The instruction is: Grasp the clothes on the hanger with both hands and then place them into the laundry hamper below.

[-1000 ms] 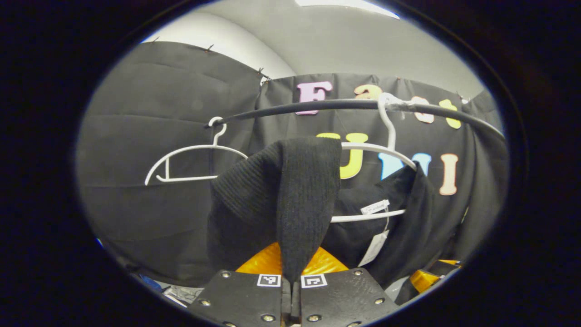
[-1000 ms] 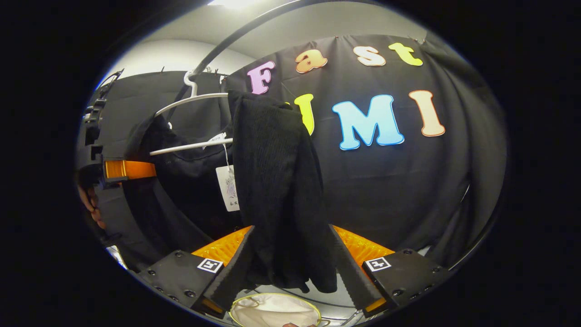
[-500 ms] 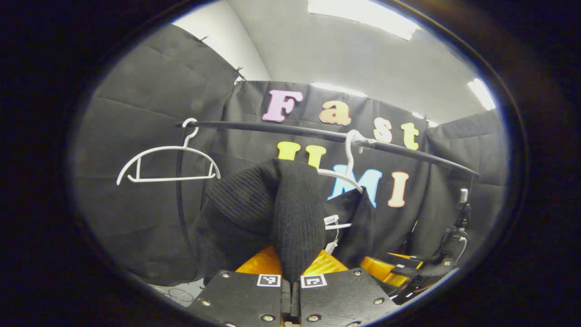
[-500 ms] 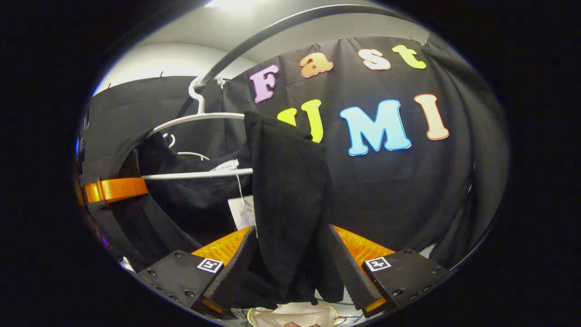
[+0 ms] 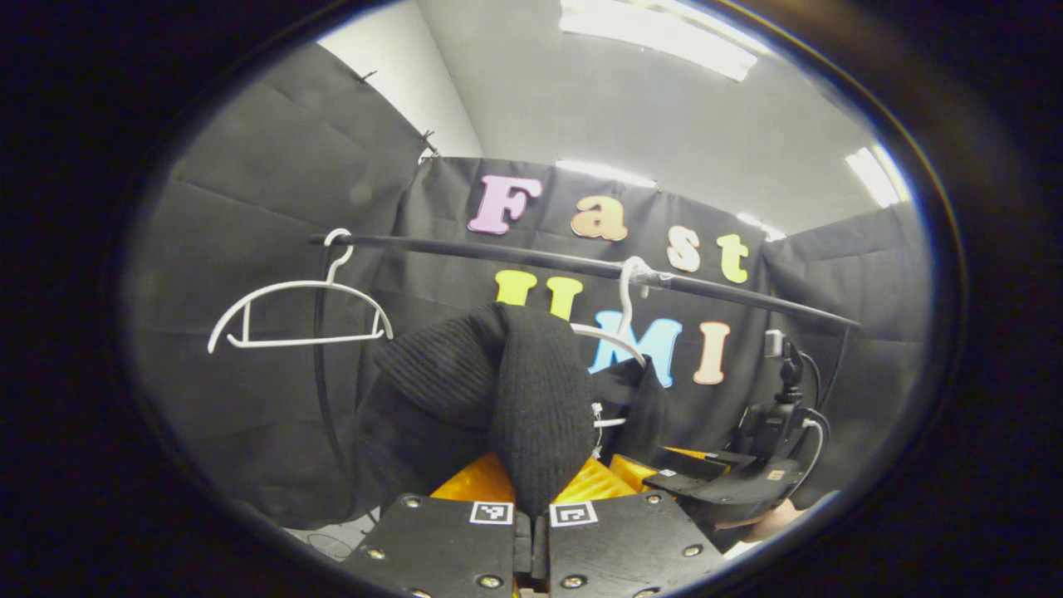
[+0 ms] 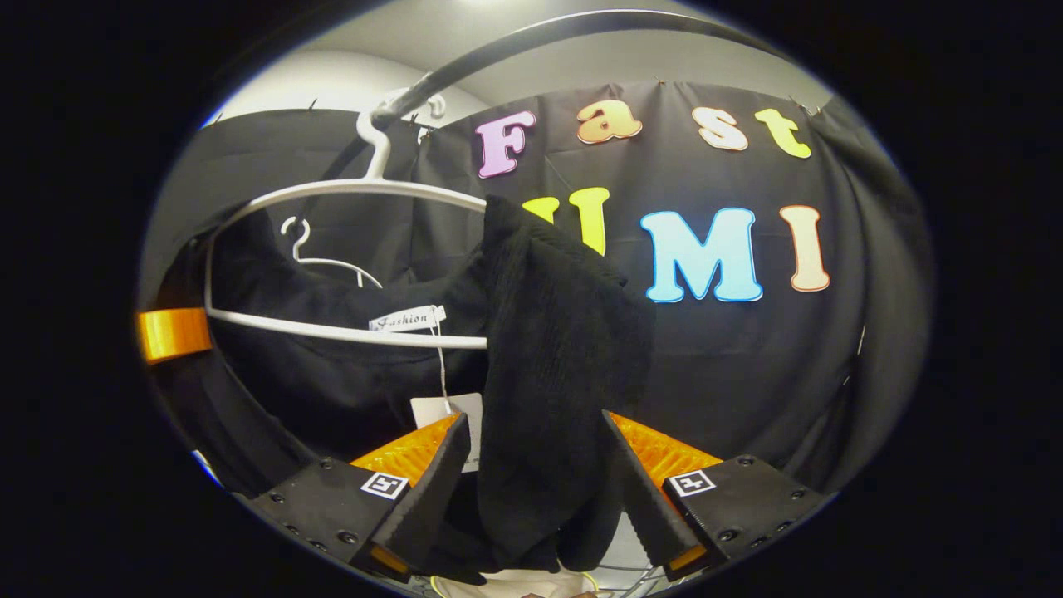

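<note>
Left claw clamped on black sweater (knit), right claw spread around it

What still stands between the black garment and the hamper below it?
The white hanger does: the black garment is draped over it. The left claw is shut on one fold; the right claw is open around another. The hamper is barely visible.

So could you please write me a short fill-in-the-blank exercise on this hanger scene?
1. The left gripper is shut on the black ____.
2. The right gripper straddles the sweater with its jaws ____.
3. Both white hangers hang from a black ____.
4. The farther hanger holds ____ clothes.

Answers: sweater; open; rail; no
</note>
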`<state>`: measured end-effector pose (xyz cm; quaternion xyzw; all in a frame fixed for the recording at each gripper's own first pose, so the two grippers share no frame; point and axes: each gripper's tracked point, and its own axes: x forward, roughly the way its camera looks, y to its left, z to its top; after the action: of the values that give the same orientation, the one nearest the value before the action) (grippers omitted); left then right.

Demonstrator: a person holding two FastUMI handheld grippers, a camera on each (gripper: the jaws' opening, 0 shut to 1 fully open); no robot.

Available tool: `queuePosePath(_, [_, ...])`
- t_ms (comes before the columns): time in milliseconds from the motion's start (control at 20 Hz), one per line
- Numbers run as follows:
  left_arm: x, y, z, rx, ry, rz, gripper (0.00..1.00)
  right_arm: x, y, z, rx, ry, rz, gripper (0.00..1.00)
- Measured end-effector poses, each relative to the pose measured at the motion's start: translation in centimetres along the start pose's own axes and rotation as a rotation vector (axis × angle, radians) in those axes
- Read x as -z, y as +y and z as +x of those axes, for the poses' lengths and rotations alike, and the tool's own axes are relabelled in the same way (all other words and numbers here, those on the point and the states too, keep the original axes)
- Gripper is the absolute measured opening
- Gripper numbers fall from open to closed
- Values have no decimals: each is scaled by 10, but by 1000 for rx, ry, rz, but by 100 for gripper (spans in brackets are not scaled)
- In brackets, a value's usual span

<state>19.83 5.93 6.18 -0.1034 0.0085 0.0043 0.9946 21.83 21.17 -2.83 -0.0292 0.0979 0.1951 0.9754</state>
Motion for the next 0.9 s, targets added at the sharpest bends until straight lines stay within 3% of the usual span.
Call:
queuePosePath(250, [5,0,-1,-9,2,7,1,-6,-6,16,55,-33,8,98])
queuePosePath(300, [4,1,-3,-11,-1,10,1,-11,-9,20,62,-50,8,93])
queuePosePath(500, [4,-2,-5,-7,-2,27,1,-16,-8,38,24,-64,23,88])
queuePosePath(600, [5,-3,-5,-1,-1,33,1,-18,-7,43,-5,-61,33,73])
queuePosePath(750, [4,-4,-8,13,-5,46,1,-21,-8,45,-42,-89,49,9])
queuePosePath(800, [2,-2,-8,10,-9,59,1,-21,-9,45,-54,-98,53,11])
queuePosePath(850, [-1,2,-8,-13,-18,73,1,-22,-11,45,-72,-99,75,3])
queuePosePath(900, [-5,7,-8,-43,-24,72,1,-21,-15,41,-71,-105,97,3])
